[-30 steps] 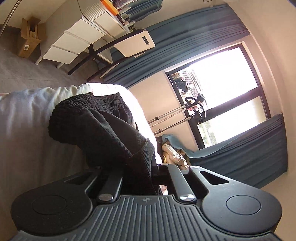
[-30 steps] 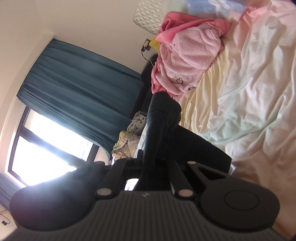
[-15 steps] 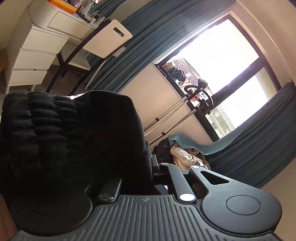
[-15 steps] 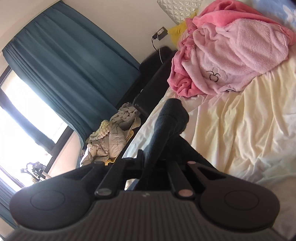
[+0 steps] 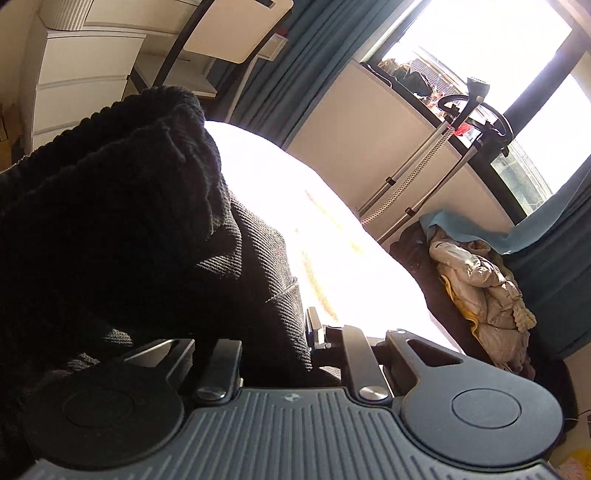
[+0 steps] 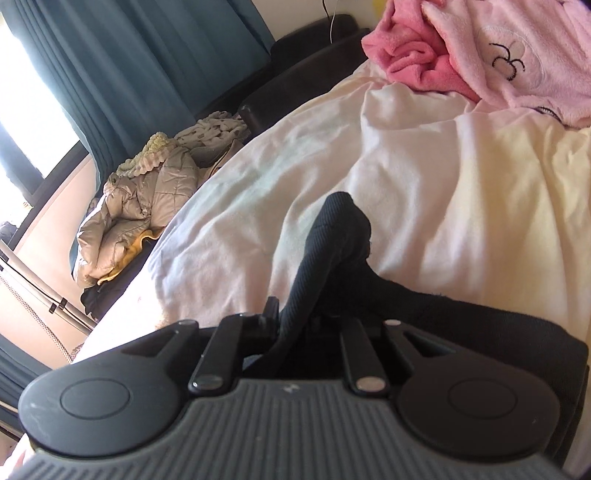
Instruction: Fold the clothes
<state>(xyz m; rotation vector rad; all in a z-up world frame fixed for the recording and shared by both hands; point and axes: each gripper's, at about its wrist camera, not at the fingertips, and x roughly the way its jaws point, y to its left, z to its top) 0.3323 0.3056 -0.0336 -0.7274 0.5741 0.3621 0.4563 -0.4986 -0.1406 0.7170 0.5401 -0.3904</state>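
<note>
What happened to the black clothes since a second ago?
Both grippers swung down toward the bed; the black garment now bunches closer to the left gripper. The right gripper stays clamped on its fold. Nothing let go; the pink blanket stayed put.

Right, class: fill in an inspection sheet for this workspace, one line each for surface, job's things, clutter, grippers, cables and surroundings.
Surface: bed with a rumpled pale sheet.
Job's things: one black garment, ribbed band uppermost, gripped at two spots.
Clutter: pink fleece on the bed; beige jacket heaped beside it.
Grippers: left gripper shut on the garment; right gripper shut on a fold of it.
Cables: one thin cable on the wall behind the bed.
Surroundings: blue curtains, bright window, white drawers.
</note>
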